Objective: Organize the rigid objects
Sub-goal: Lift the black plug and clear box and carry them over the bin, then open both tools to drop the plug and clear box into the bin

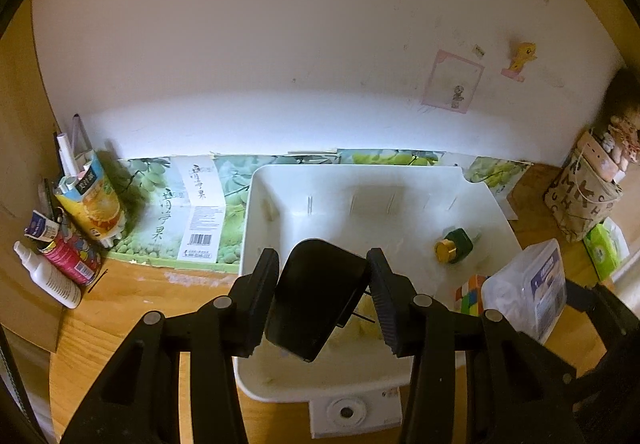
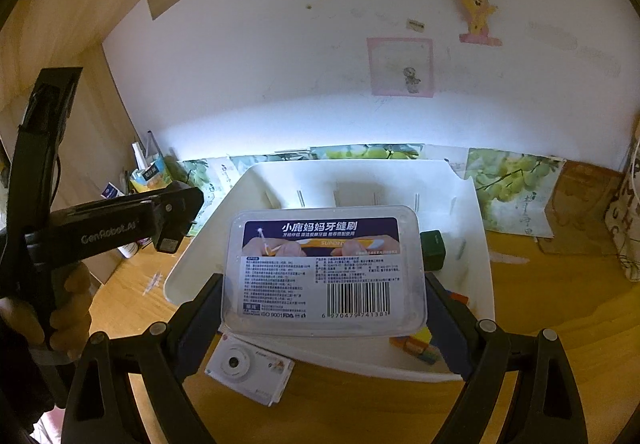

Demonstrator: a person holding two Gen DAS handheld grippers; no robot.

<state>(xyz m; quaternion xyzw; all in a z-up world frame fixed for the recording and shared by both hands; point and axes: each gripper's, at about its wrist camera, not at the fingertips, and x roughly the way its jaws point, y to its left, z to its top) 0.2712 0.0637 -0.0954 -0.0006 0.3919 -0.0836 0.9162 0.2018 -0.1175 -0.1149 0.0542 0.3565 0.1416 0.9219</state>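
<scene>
Over the bin, left side: left gripper [image 1: 322,294] holds a black, rounded-corner object [image 1: 316,298], possibly a charger or case; jaws narrow, pressed on its two sides, object tilted.
Over the bin, near-right side: right gripper [image 2: 324,304] holds a clear plastic interdental-brush box [image 2: 325,270]; jaws wide, closed on its short ends, barcode label facing the camera.
White plastic bin [image 1: 256,204]: sits on the wooden desk [image 1: 132,300], far edge close to the wall.
Bin contents, right: dark green bottle with gold cap [image 1: 454,246], lying on its side on the bin floor.
Bin contents, near-right corner: multicoloured puzzle cube [image 2: 420,344], partly hidden below the box.
Near edge, outside the bin: white compact camera [image 2: 248,370], flat on the desk, just beside the bin wall.
Far left of desk: juice carton [image 1: 94,200] holding pens, white spray bottle [image 1: 48,276], red printed tube [image 1: 70,256].
Behind the bin: flattened grape-print carton [image 1: 180,212], leaning along the wall.
Far right: patterned fabric bag [image 1: 582,196], green tissue pack [image 1: 602,252].
</scene>
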